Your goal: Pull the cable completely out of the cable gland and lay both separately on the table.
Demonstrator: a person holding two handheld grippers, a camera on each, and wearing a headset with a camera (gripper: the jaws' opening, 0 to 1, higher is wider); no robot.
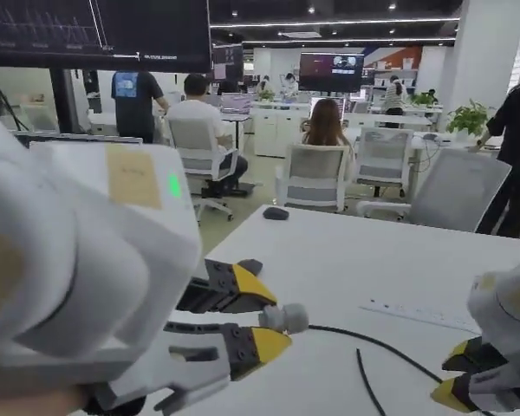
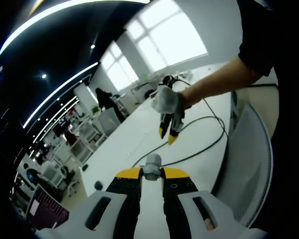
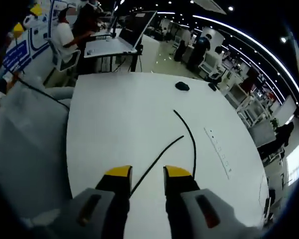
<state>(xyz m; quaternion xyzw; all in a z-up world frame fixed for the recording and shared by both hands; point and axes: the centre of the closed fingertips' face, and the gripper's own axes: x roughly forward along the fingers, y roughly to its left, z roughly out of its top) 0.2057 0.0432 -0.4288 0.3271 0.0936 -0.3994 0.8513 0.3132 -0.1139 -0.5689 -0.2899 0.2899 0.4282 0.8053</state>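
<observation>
A grey cable gland [image 1: 285,318] is clamped between the yellow-tipped jaws of my left gripper [image 1: 280,319], raised a little above the white table [image 1: 347,251]. In the left gripper view the gland [image 2: 152,165] sits right at the jaw tips of the left gripper [image 2: 151,173]. A thin black cable [image 1: 373,344] leaves the gland and runs right toward my right gripper [image 1: 451,374]. That gripper [image 3: 147,174] stands open, and the cable [image 3: 157,162] passes between its jaws. A hand holds the right gripper [image 2: 167,135] over the table.
A dark mouse [image 1: 276,213] lies near the table's far edge. A pale ruler-like strip [image 1: 416,314] rests on the right part of the table. Office chairs [image 1: 312,178] and seated people are beyond the table. A mesh chair [image 2: 246,164] stands by the near edge.
</observation>
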